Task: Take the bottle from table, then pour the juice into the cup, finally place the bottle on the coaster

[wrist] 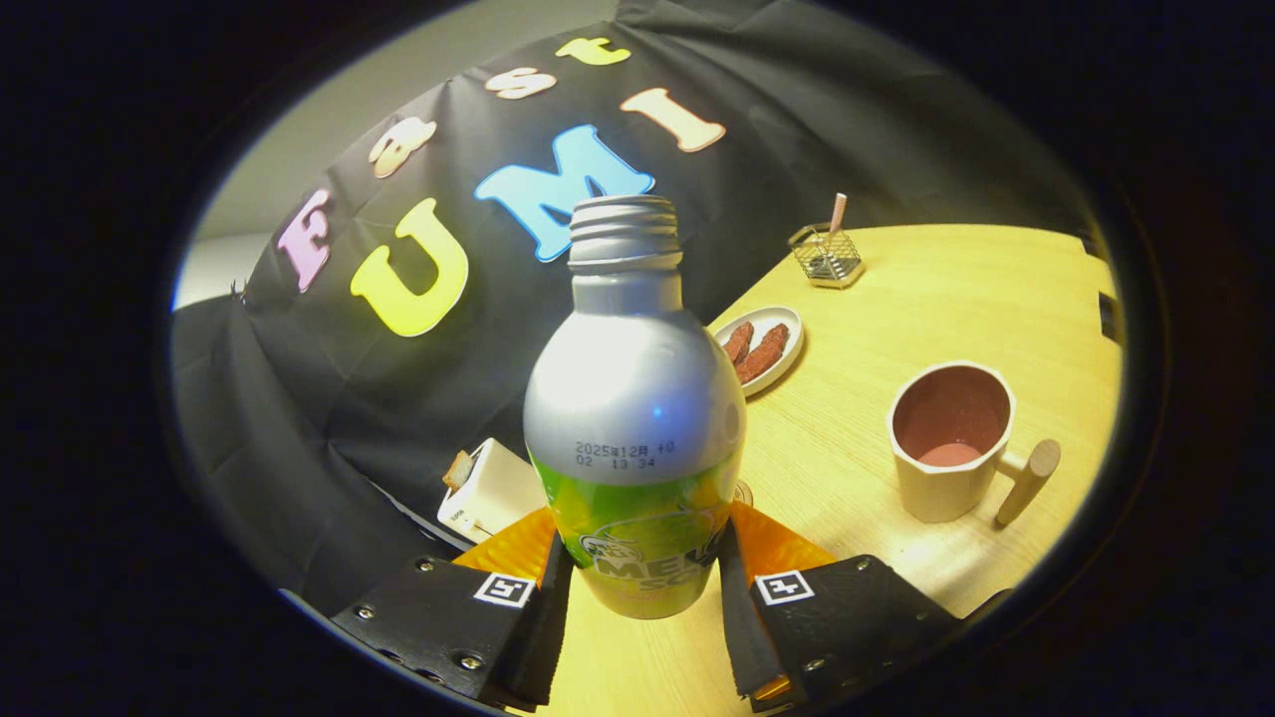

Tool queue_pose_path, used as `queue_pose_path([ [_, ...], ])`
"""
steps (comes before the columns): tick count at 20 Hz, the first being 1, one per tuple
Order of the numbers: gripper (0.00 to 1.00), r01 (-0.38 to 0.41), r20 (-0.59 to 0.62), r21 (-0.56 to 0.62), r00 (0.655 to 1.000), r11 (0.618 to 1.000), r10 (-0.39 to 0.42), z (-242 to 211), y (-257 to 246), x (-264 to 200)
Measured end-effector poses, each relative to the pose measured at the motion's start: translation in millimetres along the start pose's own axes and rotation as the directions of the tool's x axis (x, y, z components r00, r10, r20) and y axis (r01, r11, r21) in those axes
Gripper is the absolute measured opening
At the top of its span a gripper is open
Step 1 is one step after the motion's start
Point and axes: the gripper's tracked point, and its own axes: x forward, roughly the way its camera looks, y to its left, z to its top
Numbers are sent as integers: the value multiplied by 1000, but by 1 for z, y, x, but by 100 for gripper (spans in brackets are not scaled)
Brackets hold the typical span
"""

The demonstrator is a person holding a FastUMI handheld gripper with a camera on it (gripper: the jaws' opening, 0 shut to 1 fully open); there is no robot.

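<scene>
A silver bottle point(634, 398) with a green label and an open threaded neck stands upright between my two fingers, and my gripper point(642, 588) is shut on its lower body. The whole view is tilted, so the wooden table point(896, 299) slopes up to the right. A cream cup point(951, 438) with a pinkish inside and a wooden handle stands to the right of the bottle, apart from it. A little of a round thing point(742, 491) peeks out just behind the bottle's right side; I cannot tell what it is.
A white plate point(765, 344) with brown food pieces lies beyond the bottle. A wire holder point(827, 254) with a pink stick stands farther back. A white toaster point(488, 488) with bread sits left of the bottle by the black cloth wall.
</scene>
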Motion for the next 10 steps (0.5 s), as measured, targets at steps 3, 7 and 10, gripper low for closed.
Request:
queue_pose_path([
  [3,66,-8,1,73,1000,997,8,0,-9,-1],
  [7,66,2,-16,160,1000,987,1,-4,-22,4],
  [10,66,6,-41,208,999,978,3,-10,-26,7],
])
